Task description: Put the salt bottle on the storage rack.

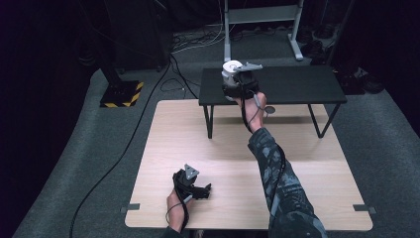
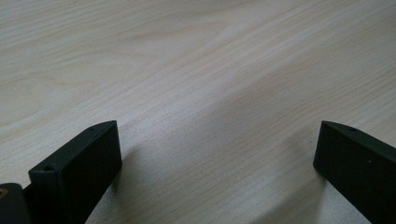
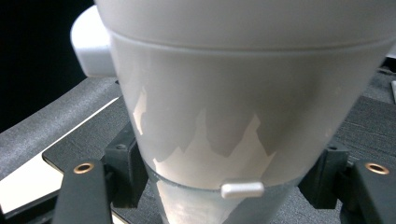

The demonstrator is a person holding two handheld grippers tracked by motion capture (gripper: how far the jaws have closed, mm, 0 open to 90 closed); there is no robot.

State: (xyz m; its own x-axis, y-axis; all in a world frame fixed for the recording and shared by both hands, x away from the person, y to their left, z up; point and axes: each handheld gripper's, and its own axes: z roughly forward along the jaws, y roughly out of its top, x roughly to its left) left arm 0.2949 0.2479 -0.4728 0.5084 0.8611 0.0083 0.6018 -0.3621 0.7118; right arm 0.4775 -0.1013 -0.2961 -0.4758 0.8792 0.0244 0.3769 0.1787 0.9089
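A white lidded cup (image 1: 232,67) stands at the left end of a low black table (image 1: 297,84). In the right gripper view the cup (image 3: 243,93) shows a frosted grey body, a white lid and a small white tab near its base. My right gripper (image 1: 234,83) reaches it from the near side, and its jaws press the cup's lower sides, so the right gripper (image 3: 224,184) is shut on it. My left gripper (image 1: 202,190) rests low on the wooden table (image 1: 198,134) near the front edge. The left gripper (image 2: 217,158) is open with bare wood between its jaws.
The black table stands across the far edge of the wooden table. On the carpet to the left lie a yellow-and-black striped base plate (image 1: 121,94) and trailing cables (image 1: 178,74). A grey metal stand (image 1: 262,15) is at the back.
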